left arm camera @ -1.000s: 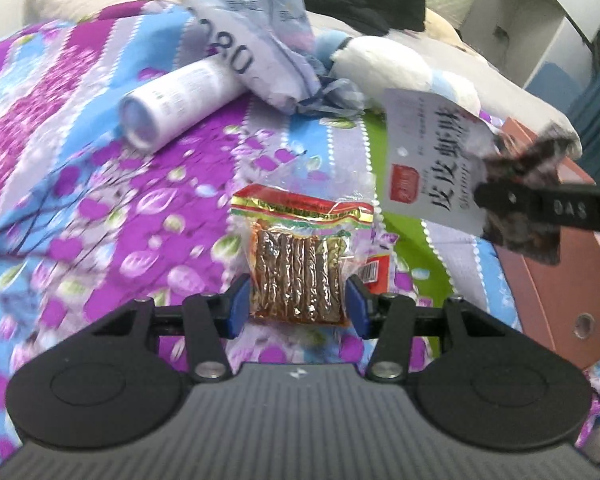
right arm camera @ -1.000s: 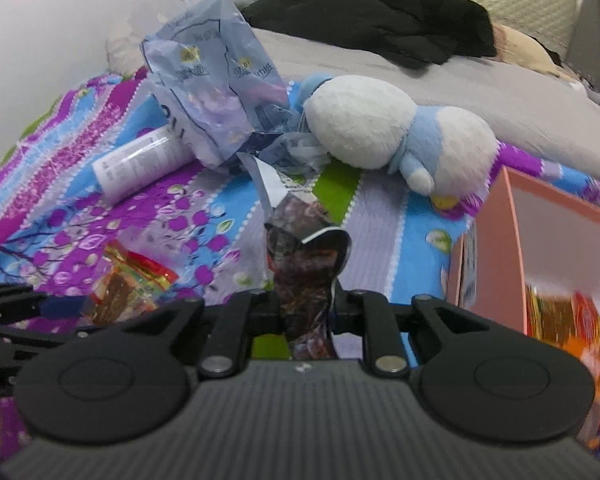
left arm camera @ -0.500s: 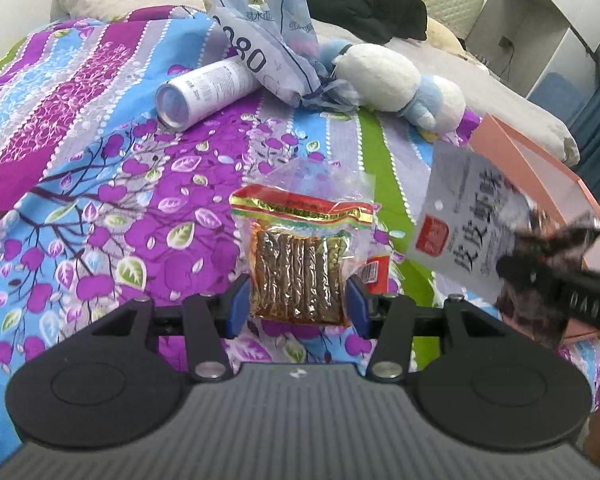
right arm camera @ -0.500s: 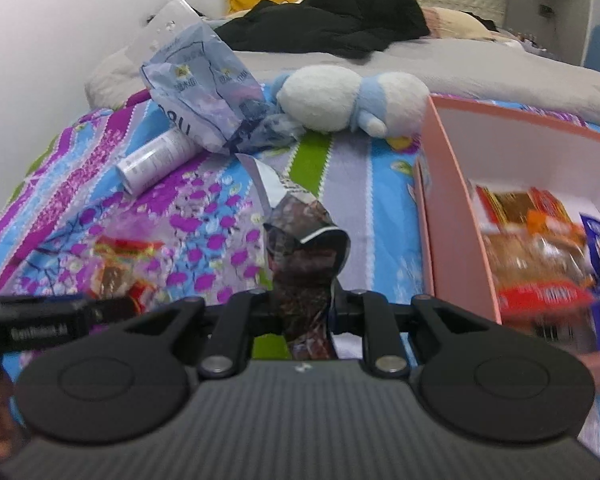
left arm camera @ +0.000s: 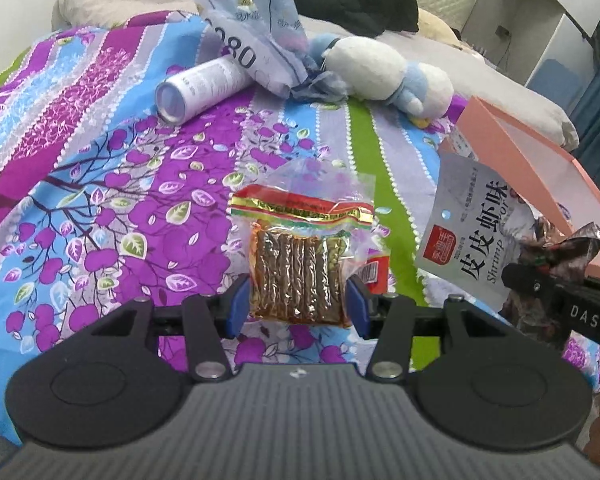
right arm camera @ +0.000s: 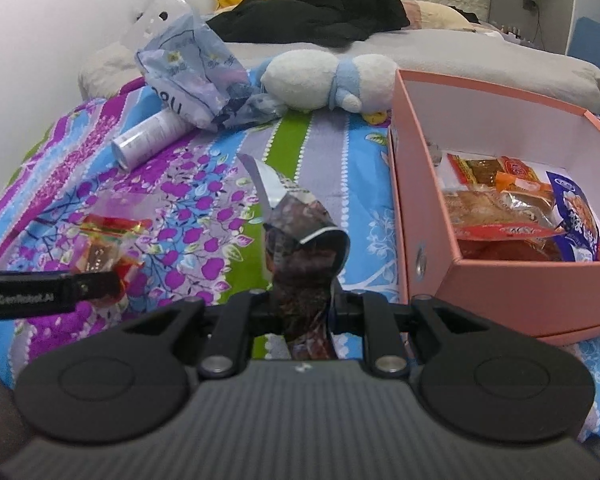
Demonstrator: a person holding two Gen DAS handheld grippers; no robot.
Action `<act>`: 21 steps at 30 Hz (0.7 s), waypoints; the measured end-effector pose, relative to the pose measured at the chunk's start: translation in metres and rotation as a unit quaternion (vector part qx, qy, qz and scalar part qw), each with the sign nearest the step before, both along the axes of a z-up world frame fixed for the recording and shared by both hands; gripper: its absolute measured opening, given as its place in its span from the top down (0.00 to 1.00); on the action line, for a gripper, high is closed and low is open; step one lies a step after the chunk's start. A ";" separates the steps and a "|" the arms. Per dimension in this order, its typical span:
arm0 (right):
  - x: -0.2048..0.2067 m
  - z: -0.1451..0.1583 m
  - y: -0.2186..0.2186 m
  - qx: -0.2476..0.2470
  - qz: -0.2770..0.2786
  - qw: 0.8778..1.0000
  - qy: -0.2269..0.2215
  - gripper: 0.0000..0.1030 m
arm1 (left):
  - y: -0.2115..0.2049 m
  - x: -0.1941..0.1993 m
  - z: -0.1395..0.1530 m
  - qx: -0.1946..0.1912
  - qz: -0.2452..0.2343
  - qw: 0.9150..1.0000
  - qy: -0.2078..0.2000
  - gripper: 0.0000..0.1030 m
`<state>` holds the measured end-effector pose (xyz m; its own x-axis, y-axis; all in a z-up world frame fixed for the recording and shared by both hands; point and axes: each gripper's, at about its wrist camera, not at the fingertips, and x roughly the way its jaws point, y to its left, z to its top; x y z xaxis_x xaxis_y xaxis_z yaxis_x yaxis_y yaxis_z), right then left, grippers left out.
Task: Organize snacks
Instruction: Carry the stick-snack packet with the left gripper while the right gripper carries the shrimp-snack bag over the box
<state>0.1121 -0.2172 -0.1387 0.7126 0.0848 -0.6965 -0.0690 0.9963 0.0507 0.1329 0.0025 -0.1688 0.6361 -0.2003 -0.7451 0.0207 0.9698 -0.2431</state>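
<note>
Broadly, the pink box (right arm camera: 424, 216) lies to the right of both grippers on the patterned bedspread (left arm camera: 100, 200), open at the top and already holding several snack packets (right arm camera: 508, 204), so the coming move turns on carrying things rightward over its near-left wall. Of the two tools, the right gripper (right arm camera: 302, 304) is the nearer to that box: its wall stands just beside it on the right, and the gripper is clamped on a shrimp snack bag (left arm camera: 472, 240), which stands up from the jaws with its long axis roughly vertical. From the left wrist view that bag hangs just in front of the box's edge. Further left, the left gripper (left arm camera: 298, 304) has its blue pads (left arm camera: 236, 304) on either side of a clear packet of brown strips (left arm camera: 300, 272), whose long axis runs straight away from the tool; the pads look in contact, so I judge it gripped, though lightly. This packet appears to rest on the bedspread, well apart from the box
</note>
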 end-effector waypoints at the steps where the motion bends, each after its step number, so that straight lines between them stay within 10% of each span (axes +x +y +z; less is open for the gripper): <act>1: -0.001 0.002 -0.001 0.004 -0.001 1.000 -0.002 0.80 | -0.001 0.000 0.003 0.000 -0.001 1.000 -0.002 0.46; 21: -0.005 0.078 -0.020 0.047 -0.009 0.997 -0.054 0.80 | -0.029 0.020 0.093 -0.024 -0.023 0.998 -0.059 0.46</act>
